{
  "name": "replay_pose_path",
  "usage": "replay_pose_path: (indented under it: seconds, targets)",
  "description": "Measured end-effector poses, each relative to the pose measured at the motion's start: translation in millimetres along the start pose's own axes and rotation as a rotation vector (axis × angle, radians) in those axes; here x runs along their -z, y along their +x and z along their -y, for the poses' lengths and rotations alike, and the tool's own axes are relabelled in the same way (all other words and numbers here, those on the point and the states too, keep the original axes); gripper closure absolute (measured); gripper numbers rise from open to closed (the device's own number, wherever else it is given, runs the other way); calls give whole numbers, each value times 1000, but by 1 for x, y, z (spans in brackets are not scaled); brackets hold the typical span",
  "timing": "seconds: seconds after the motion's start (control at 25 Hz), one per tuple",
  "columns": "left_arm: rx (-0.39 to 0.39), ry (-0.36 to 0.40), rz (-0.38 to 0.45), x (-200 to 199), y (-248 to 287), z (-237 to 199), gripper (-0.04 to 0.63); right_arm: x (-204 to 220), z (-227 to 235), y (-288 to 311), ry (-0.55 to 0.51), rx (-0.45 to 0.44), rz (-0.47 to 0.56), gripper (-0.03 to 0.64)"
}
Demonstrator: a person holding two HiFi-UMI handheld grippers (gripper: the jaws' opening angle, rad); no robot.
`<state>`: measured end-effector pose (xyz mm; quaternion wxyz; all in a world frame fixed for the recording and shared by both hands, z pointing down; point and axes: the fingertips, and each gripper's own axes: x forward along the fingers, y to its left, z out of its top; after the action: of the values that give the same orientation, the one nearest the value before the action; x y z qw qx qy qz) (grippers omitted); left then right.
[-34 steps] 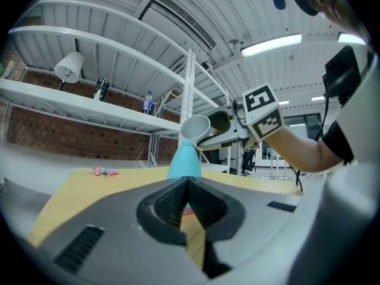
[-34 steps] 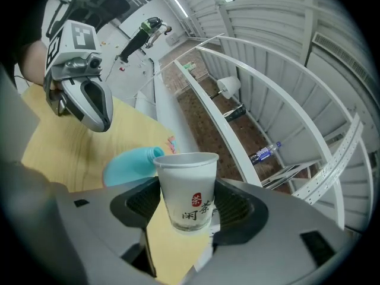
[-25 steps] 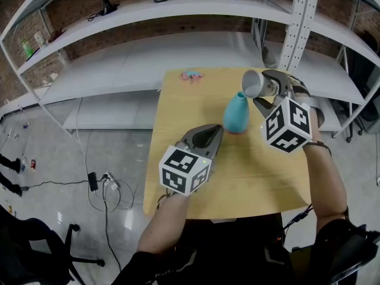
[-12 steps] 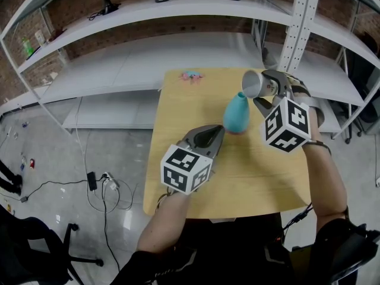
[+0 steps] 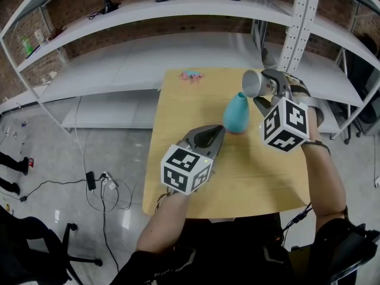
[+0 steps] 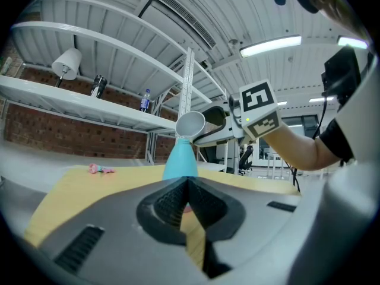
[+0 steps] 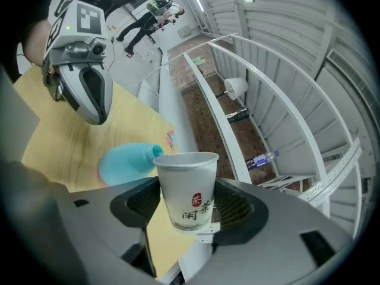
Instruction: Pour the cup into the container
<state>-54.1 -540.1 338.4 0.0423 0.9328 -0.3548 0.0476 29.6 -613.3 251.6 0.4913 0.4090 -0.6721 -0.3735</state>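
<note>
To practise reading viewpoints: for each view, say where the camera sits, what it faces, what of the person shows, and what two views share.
Head view: on the head, facing down at the yellow table; left forearm, right forearm, left gripper, right gripper show.
Left gripper view: on that gripper, along its shut jaws toward the teal vase; right forearm shows.
Right gripper view: on that gripper, along jaws clamping the paper cup; left gripper shows.
Shared: both gripper views show vase and cup.
</note>
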Motion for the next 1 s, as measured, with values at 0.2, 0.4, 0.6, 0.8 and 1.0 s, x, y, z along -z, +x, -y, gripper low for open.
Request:
replay_pose_path:
  seconds: [0.2, 0.4, 0.6, 0.8, 1.0]
  targets:
    - [5, 4, -10, 2, 3, 0, 603, 2, 1, 2, -12, 10, -2, 328]
    - [5, 4, -5, 1, 3, 0, 603, 2, 1, 2, -19, 11, -5, 328]
    - [8, 0, -8, 1, 4, 1, 603, 3, 1, 2, -28, 14, -9, 328]
    - [6, 2, -13, 2, 4, 1, 603, 3, 0, 4, -30, 12, -6, 328]
    - [9, 1, -12, 2, 5, 0, 603, 4, 1, 4, -39, 17, -11, 328]
